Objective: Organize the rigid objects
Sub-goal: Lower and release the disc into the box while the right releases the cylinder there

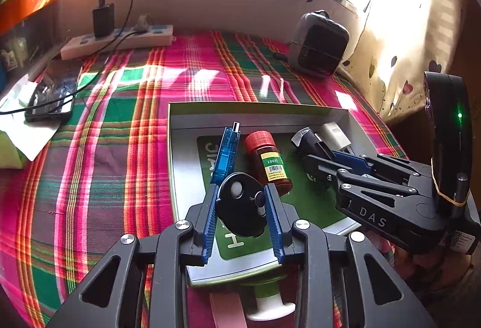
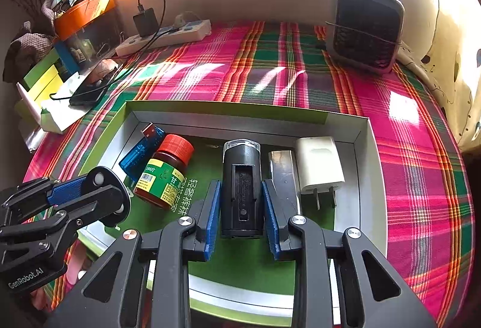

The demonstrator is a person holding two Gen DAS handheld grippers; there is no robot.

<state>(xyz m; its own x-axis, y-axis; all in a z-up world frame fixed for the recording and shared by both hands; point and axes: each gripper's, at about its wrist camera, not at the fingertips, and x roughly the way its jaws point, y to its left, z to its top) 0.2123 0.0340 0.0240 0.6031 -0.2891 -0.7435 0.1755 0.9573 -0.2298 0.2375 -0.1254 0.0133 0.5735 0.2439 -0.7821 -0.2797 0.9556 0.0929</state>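
Holding a black disc point(image 1: 240, 204) and a black cylinder point(image 2: 241, 186) between their fingers, both grippers should lower gently (avoiding the bottle point(image 2: 163, 171)) into the box point(image 2: 365, 147).

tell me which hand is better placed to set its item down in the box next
Right, probably: the right gripper holds its black cylinder low over the box, in a free slot.

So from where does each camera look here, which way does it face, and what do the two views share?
Left wrist: on the left gripper, looking forward and down into the box; its jaws grip a black key fob; the right gripper shows at right.
Right wrist: on the right gripper, same downward view; jaws grip a black cylinder.
Shared: box, red-capped bottle.
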